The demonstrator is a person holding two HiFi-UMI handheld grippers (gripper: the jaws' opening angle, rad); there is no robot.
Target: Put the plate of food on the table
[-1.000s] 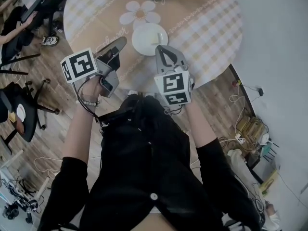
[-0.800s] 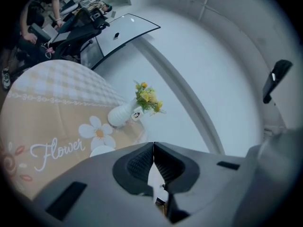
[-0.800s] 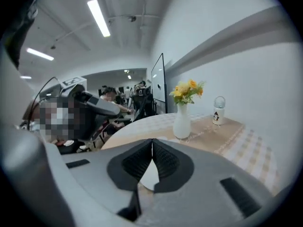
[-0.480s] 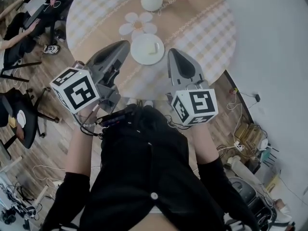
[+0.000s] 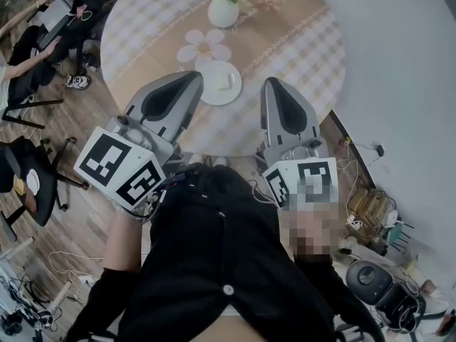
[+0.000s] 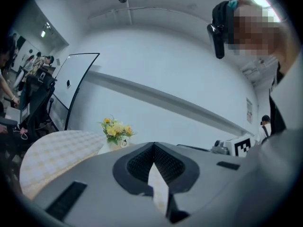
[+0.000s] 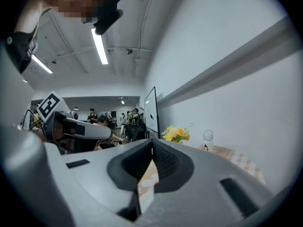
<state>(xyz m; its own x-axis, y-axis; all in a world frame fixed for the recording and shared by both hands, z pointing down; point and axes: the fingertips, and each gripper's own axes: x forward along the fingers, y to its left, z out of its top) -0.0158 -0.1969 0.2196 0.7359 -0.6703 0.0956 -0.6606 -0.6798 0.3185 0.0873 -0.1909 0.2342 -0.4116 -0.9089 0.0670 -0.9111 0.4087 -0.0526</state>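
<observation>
Plate is sitting on the round counter, lying ahead of and between the two hovering grippers; left gripper is hanging nearer than right gripper, both jaws pressing together, empty.

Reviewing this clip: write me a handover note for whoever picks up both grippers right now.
Left gripper: fingers together, nothing between them; in the head view it sits over the table's near edge.
Right gripper: also shut and empty, on the plate's other side.
Plate: flat on the round table, touched by neither gripper. A small item lies on it, too small to identify. Vase of flowers stands beyond it.
Done: plate is on the table.
Left: nothing apparent; probably just take the grippers away.
</observation>
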